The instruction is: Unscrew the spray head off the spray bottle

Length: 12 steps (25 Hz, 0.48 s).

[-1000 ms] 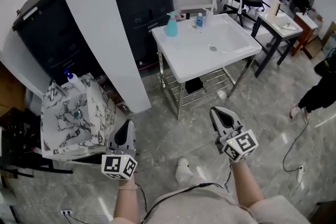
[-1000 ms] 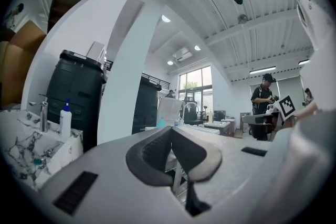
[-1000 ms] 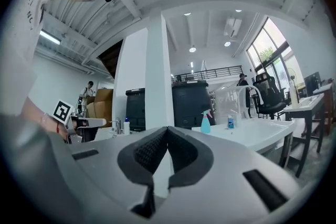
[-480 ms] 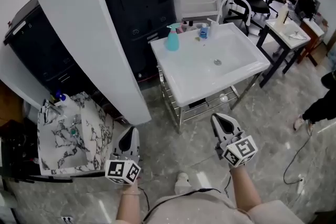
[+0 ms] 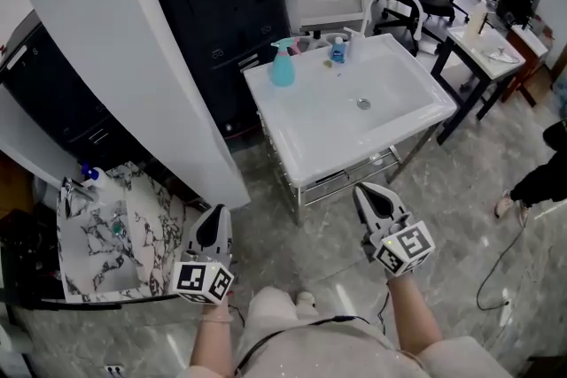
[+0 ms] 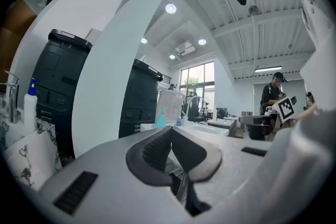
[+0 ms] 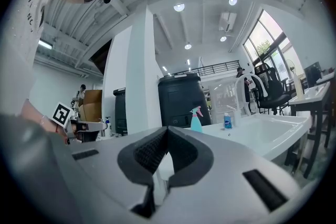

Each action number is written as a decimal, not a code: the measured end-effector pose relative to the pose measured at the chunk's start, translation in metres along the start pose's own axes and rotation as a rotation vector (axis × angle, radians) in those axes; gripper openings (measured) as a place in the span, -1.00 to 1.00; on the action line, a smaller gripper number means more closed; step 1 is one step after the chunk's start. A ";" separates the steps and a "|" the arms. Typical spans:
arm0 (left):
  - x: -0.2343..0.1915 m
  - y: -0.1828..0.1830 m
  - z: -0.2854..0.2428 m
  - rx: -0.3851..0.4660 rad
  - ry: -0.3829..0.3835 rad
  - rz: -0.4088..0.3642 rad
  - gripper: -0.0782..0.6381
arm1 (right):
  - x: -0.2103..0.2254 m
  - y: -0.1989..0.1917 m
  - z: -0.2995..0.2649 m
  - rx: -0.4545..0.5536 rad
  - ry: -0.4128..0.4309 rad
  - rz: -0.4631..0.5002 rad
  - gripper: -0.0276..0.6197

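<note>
A teal spray bottle [image 5: 283, 64] with a teal spray head stands upright at the back left corner of a white sink table [image 5: 301, 146]. It shows small in the right gripper view [image 7: 196, 119] and in the left gripper view [image 6: 160, 119]. My left gripper [image 5: 214, 222] is low at the left, shut and empty, well short of the table. My right gripper [image 5: 372, 193] is shut and empty just before the table's front edge. Both point level toward the table.
A small blue bottle [image 5: 337, 53] stands by the curved tap [image 5: 394, 9] at the basin's back. A white pillar [image 5: 133, 57] and a black cabinet [image 5: 221, 4] rise on the left. A marble-patterned sink [image 5: 106, 235] with a blue-capped bottle sits at the lower left. A side table [image 5: 487, 49] is at the right.
The white sink table has drawn nearer and lower in the head view as both grippers moved forward toward it. Both stayed shut.
</note>
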<state>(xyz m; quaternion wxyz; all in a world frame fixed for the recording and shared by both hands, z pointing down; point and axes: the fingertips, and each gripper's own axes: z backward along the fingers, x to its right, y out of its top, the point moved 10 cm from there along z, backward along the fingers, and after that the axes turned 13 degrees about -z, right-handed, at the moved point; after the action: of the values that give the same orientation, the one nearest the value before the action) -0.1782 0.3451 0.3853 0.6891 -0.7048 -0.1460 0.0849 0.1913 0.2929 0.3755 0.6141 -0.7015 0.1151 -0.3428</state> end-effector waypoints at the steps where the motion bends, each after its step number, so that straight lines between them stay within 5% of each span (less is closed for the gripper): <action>1: -0.001 0.000 -0.003 -0.006 -0.003 -0.003 -0.77 | 0.002 0.000 -0.003 0.001 -0.004 -0.005 -0.91; 12: -0.027 -0.006 -0.085 0.006 -0.050 -0.010 -0.77 | 0.039 0.008 -0.059 0.005 -0.034 -0.022 -0.91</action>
<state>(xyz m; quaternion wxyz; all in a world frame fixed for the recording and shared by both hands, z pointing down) -0.1768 0.2564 0.3917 0.6878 -0.6996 -0.1663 0.0993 0.1853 0.2222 0.3817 0.6137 -0.7071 0.0960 -0.3380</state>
